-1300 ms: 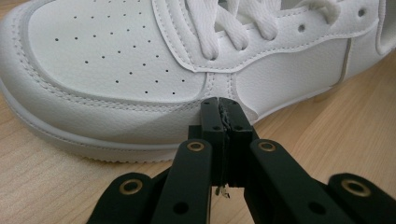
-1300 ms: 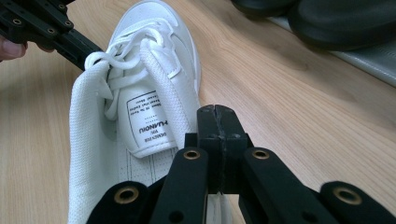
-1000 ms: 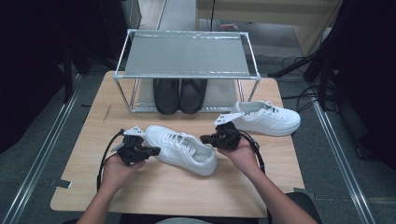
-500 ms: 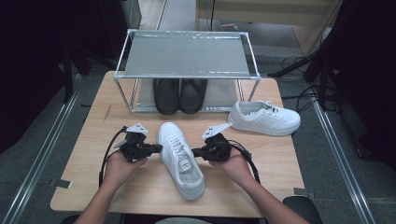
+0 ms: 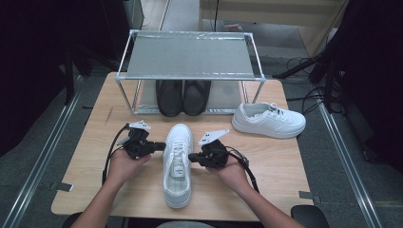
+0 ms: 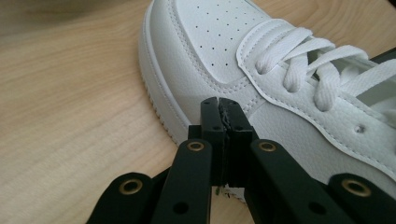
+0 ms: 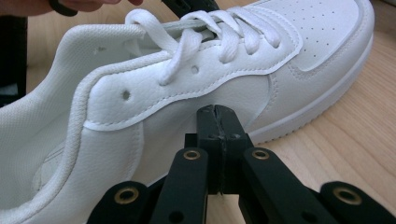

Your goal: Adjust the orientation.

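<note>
The left hand-held gripper [image 5: 161, 147] has its jaws pressed together with nothing between them, its tips against one side of the white sneaker [image 5: 177, 164]; the right hand-held gripper [image 5: 192, 156], jaws likewise together, meets the opposite side. The sneaker lies on the tabletop [image 5: 275, 156], toe toward a metal rack [image 5: 190, 56] sheltering black shoes [image 5: 183, 96], with a second white sneaker [image 5: 268, 119] nearby.

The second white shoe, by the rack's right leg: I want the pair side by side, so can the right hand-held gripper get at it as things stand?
Probably yes. The second shoe lies on open table, with nothing between it and the right hand-held gripper, which is shut against the near shoe.
</note>
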Motion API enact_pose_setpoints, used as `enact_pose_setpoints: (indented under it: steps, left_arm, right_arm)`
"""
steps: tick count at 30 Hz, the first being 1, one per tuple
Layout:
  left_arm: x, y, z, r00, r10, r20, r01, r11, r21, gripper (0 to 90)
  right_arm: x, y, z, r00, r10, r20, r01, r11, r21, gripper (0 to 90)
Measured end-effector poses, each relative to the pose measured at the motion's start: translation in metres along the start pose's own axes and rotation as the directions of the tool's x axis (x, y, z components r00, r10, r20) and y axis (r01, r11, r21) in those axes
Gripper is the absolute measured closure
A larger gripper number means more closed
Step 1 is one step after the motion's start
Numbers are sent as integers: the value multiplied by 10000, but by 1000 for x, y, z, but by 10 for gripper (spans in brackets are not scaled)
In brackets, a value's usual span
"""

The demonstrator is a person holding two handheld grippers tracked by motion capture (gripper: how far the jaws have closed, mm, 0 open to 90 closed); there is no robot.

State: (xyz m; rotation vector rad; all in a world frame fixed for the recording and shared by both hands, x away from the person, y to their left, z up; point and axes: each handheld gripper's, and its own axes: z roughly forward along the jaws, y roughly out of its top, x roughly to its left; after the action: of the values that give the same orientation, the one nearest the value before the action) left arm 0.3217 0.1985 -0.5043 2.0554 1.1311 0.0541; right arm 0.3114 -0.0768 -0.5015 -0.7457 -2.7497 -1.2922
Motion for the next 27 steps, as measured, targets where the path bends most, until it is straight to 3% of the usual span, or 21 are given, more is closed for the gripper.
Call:
enact_pose_setpoints:
  steps: [4,9,11,15,19,23,27]
  left_arm:
    - [6,5,3,10000,-43,-87,42,9999,-159,899]
    - [16,5,4,9983,-459,361,472,9983,-348,893]
    - [15,5,3,9993,-274,253,282,9991,-313,864]
    - [12,5,-3,9987,-77,504,95,9993,-360,832]
    - [6,4,-9,9987,285,415,-280,9995,-127,721]
    - [7,2,-11,9983,324,494,-319,9994,-107,628]
    - [9,2,-14,9983,324,486,-313,9992,-230,596]
  right_arm:
    - [-10,1,5,9991,401,-159,-406,9987,-301,900]
    - [-13,2,5,9988,453,-186,-460,9982,-379,900]
    - [-14,1,2,9991,425,-57,-427,9984,-379,890]
    - [-19,1,-6,9983,585,-51,-587,9969,-524,837]
    - [-24,-1,-15,9977,674,3,-672,9960,-592,758]
    - [-31,-3,-25,9968,789,122,-778,9944,-721,698]
    - [-40,-6,-37,9942,1020,342,-984,9907,-940,691]
